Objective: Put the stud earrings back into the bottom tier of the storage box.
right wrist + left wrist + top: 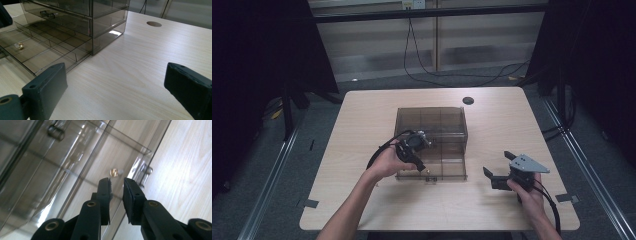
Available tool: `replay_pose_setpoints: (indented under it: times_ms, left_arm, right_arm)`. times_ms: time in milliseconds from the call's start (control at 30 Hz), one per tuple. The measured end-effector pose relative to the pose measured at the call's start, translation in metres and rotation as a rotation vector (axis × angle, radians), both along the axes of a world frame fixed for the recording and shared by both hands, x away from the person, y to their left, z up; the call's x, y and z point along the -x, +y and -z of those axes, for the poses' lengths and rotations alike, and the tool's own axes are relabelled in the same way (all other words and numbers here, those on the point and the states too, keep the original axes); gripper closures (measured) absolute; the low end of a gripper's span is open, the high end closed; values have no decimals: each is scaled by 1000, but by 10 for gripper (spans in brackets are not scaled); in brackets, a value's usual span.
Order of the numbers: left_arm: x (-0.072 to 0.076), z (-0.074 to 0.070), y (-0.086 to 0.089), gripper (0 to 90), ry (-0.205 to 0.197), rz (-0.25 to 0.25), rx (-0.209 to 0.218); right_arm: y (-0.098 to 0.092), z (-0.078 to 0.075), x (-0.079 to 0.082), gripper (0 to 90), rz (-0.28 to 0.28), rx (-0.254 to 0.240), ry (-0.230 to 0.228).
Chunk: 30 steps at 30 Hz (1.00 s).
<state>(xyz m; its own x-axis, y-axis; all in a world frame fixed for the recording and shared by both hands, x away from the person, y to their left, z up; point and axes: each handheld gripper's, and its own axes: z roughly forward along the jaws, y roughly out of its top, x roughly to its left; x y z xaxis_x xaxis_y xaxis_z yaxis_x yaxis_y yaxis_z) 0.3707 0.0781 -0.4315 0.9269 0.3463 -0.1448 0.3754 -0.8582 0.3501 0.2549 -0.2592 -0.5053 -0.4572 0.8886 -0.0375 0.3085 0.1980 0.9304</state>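
From the high view, a smoky clear drawer box (431, 122) stands mid-tabletop (362, 115), with its lowest drawer (439, 165) pulled out toward the person. The left tool (412, 146) hangs over the drawer's near left part, gripped by the left hand (387, 162). The right tool (498, 167) rests well apart to the right, over bare wood, in the right hand (526, 192), its jaws spread wide.

In the left gripper view, the left tool (117, 185) points down into the open drawer (82, 180); its jaws stand a narrow gap apart with nothing between them. A small gold ring (114, 172) lies on the drawer floor just beyond the tips, untouched. A round drawer knob (56, 132) shows at upper left.

In the right gripper view, the right tool (117, 80) is released, both jaws far apart over the wood. The drawer box (100, 17) sits at upper left, and the ring (20, 45) lies in a near compartment of the drawer (50, 47). A round hole (154, 24) marks the tabletop (140, 62) beyond.
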Motion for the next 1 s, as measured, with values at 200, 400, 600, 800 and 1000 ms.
replay_pose_setpoints:
  times_ms: [200, 400, 600, 800, 1000]
  left_arm:
    - [5, -3, 22, 780, -9, -36, 26]
    - [11, -2, 47, 780, -25, -87, 51]
    - [16, -2, 75, 759, -30, -159, 98]
    - [18, 0, 98, 738, -38, -169, 73]
    - [22, 5, 118, 757, -35, -194, 37]
  right_arm:
    - [0, 0, 0, 40, -3, 0, 2]
    - [0, 0, 0, 40, -1, 6, 1]
    - [0, 0, 0, 40, 0, 4, 2]
    - [0, 0, 0, 40, 3, 3, 3]
    - [0, 0, 0, 40, 3, 3, 4]
